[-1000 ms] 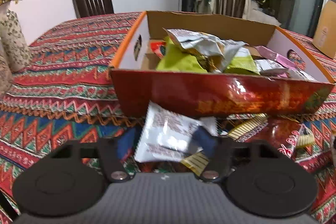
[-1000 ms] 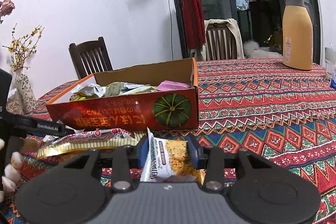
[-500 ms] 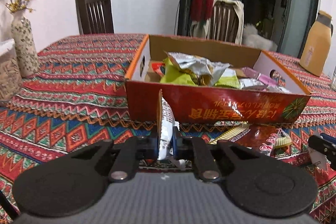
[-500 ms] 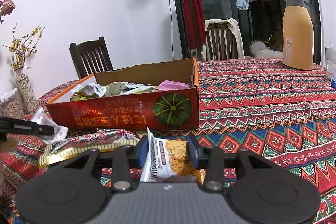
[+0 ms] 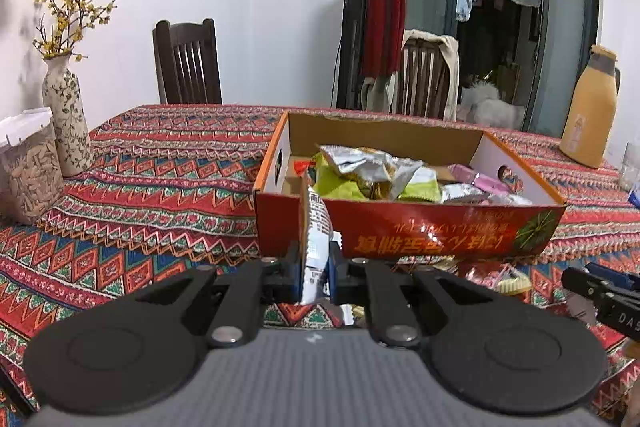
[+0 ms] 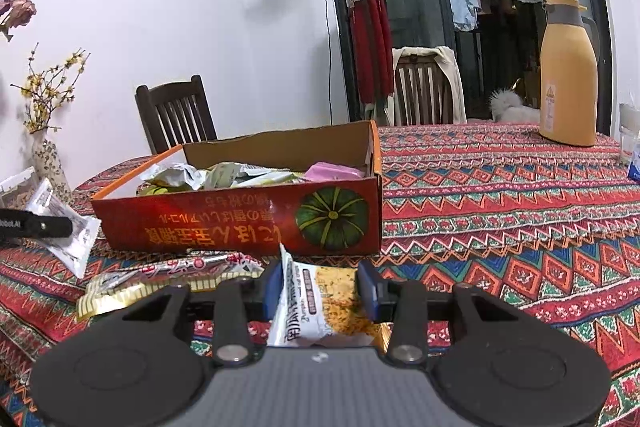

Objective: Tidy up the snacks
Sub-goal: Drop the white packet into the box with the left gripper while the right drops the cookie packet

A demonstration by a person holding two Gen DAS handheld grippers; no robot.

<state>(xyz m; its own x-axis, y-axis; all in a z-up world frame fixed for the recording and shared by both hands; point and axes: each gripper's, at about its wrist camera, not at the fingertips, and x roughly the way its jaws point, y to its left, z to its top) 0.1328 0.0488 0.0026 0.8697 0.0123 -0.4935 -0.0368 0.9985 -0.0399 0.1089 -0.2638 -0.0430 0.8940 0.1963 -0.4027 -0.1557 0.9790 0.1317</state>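
A red cardboard box (image 5: 440, 231) (image 6: 240, 223) with several snack packets in it stands on the patterned table. My left gripper (image 5: 314, 269) is shut on a silver snack packet (image 5: 316, 239), held edge-on above the table just in front of the box's left end; the packet also shows in the right wrist view (image 6: 64, 227). My right gripper (image 6: 320, 287) is shut on a white and orange snack packet (image 6: 320, 303), low in front of the box's right half. A long red and gold packet (image 6: 168, 277) lies on the table before the box.
A flowered vase (image 5: 66, 115) and a plastic jar of seeds (image 5: 26, 167) stand at the left. An orange thermos (image 6: 568, 75) and a glass (image 6: 630, 135) stand at the far right. Two wooden chairs (image 5: 186, 63) are behind the table.
My left gripper has closed on the silver packet, lifted it off the table and turned it upright. The right gripper has held still with its packet.
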